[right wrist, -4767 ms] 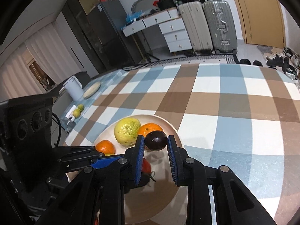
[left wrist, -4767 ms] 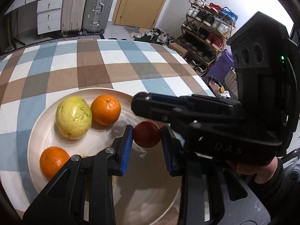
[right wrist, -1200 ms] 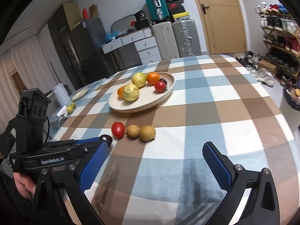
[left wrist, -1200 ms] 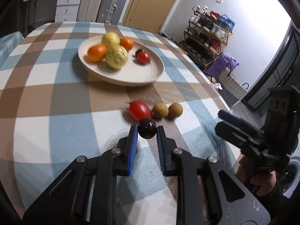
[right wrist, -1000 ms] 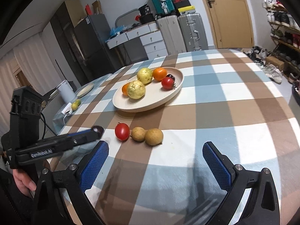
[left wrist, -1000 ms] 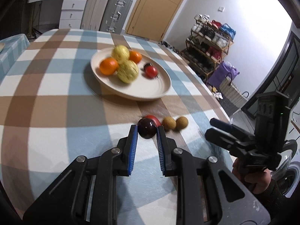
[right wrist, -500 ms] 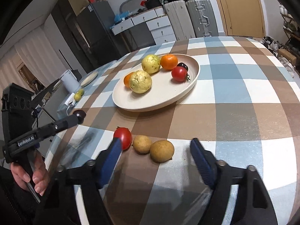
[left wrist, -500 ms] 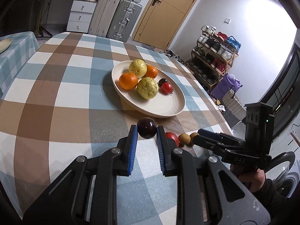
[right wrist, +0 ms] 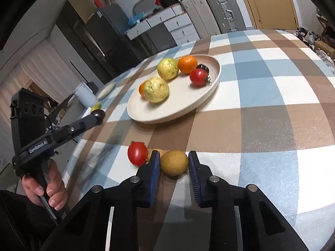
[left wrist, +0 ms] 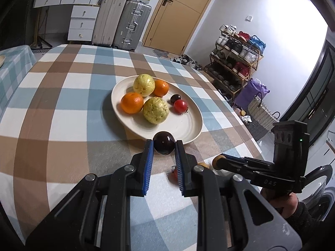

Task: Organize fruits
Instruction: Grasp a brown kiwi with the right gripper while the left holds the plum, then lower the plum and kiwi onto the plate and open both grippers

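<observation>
My left gripper (left wrist: pixel 163 149) is shut on a dark purple plum (left wrist: pixel 163 146) and holds it above the table, just short of the cream plate (left wrist: pixel 188 125). The plate holds two yellow guavas, two oranges, a red tomato (left wrist: pixel 180 106) and a dark plum (left wrist: pixel 175 98). My right gripper (right wrist: pixel 173 163) has its blue pads on both sides of a brown round fruit (right wrist: pixel 173 162) on the tablecloth. A red tomato (right wrist: pixel 137 153) and a second brown fruit (right wrist: pixel 157 152), mostly hidden, lie to its left. The left gripper with the plum shows in the right wrist view (right wrist: pixel 98 115).
The checked tablecloth (left wrist: pixel 62 108) covers a round table whose edges drop off at left and right. Suitcases (left wrist: pixel 132 23), drawers and a door stand beyond it. A shoe rack (left wrist: pixel 236 62) and bags stand at the right.
My left gripper has carried the plum closer to the plate's near rim. My right gripper has moved down and forward and narrowed from wide open around the brown fruit.
</observation>
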`<state>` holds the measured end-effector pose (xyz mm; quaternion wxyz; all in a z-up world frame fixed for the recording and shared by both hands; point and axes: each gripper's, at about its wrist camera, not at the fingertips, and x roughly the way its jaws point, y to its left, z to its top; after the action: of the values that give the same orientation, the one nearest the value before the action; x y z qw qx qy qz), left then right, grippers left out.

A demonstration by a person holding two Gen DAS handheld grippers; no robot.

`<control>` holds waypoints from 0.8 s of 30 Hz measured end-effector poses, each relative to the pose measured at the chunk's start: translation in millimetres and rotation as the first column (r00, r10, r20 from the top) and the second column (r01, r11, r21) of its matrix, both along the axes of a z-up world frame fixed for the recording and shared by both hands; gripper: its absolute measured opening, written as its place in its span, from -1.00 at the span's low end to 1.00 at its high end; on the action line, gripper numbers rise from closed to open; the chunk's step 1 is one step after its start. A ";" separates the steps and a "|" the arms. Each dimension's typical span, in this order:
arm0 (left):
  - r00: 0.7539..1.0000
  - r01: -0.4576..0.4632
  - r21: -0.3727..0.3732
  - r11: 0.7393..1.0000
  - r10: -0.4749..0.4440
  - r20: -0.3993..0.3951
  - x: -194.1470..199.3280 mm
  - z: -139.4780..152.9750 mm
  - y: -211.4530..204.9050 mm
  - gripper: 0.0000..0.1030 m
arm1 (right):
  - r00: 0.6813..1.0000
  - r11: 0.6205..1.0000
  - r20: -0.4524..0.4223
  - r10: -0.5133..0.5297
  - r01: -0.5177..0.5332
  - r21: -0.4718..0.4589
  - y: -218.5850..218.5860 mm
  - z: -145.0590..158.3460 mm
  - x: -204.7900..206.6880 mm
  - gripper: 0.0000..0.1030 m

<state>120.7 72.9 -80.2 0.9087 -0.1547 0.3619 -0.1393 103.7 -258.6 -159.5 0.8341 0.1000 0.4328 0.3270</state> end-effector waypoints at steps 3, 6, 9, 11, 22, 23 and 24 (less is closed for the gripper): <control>1.000 0.008 0.009 1.000 -0.008 0.002 11.3 2.3 -6.3 -0.65 | 1.000 1.000 0.016 -0.006 0.005 0.024 -4.6 4.5 1.2 -0.45; 1.000 0.021 0.017 1.000 -0.021 0.005 21.7 4.9 -14.6 -0.65 | 0.999 0.999 0.036 -0.011 0.009 0.048 -9.6 10.3 4.9 -0.45; 0.999 0.032 0.017 0.999 -0.032 0.005 34.7 7.5 -22.0 -0.65 | 0.998 0.998 0.054 -0.024 0.020 0.066 -15.2 17.8 12.5 -0.45; 0.999 0.037 0.013 0.999 -0.037 0.002 45.2 9.2 -26.0 -0.65 | 0.997 0.997 0.064 -0.037 0.032 0.070 -18.4 23.1 19.3 -0.45; 0.998 0.056 0.023 0.998 -0.056 -0.011 115.5 13.7 -49.5 -0.65 | 0.992 0.996 0.128 -0.020 0.009 0.092 -13.1 57.9 80.5 -0.45; 0.998 0.057 0.026 0.998 -0.056 -0.016 121.9 12.4 -51.2 -0.65 | 0.990 0.996 0.138 -0.012 0.000 0.093 -9.9 61.7 88.8 -0.45; 0.998 0.058 0.027 0.998 -0.057 -0.023 128.6 10.6 -52.9 -0.65 | 0.990 0.996 0.144 -0.008 -0.005 0.091 -7.7 64.4 94.5 -0.45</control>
<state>249.3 20.0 -69.6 0.9022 -0.1332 0.3783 -0.1586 198.2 -266.3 -95.2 0.8579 0.1142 0.3561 0.3522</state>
